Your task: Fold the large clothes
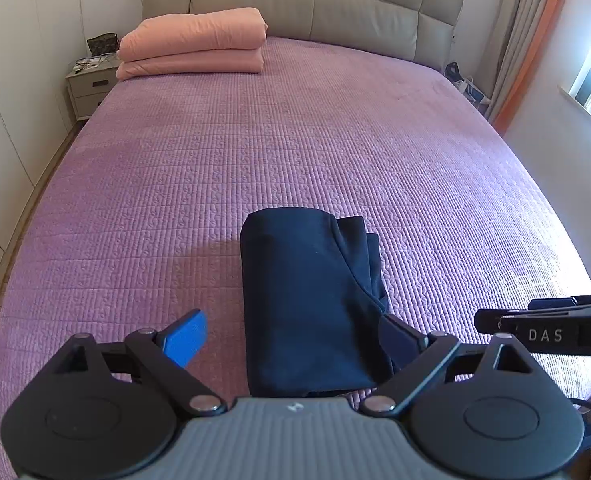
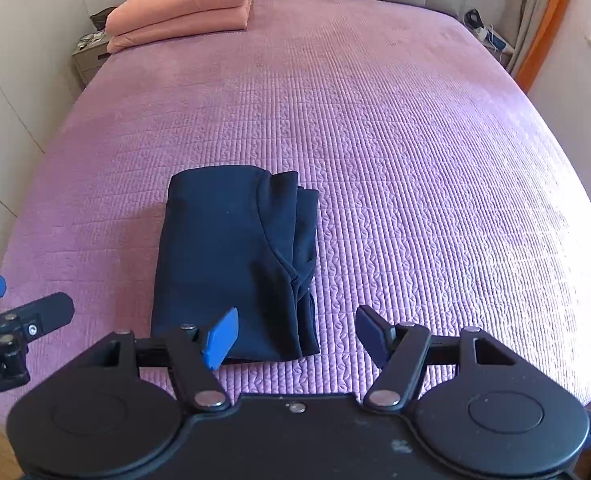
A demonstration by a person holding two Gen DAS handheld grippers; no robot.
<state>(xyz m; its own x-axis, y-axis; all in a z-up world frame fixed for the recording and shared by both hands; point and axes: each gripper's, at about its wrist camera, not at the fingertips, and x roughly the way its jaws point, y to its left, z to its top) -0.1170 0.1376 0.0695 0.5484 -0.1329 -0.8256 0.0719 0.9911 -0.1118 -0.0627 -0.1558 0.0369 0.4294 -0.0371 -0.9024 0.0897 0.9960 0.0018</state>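
navy garment (image 2: 231, 264) lies folded at lower centre of the purple bed (image 2: 415, 160). my left gripper (image 1: 291, 336) and right gripper (image 2: 295, 336) are released, holding nothing. risk: a brushing fingertip drags the loose right-hand layers, undoing the fold.

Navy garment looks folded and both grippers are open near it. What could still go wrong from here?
The folded navy garment has loose layers sticking out along its right edge, so any nudge may undo the fold. The left gripper straddles its near end and could snag it when pulling away. The right gripper hangs close to that corner too.
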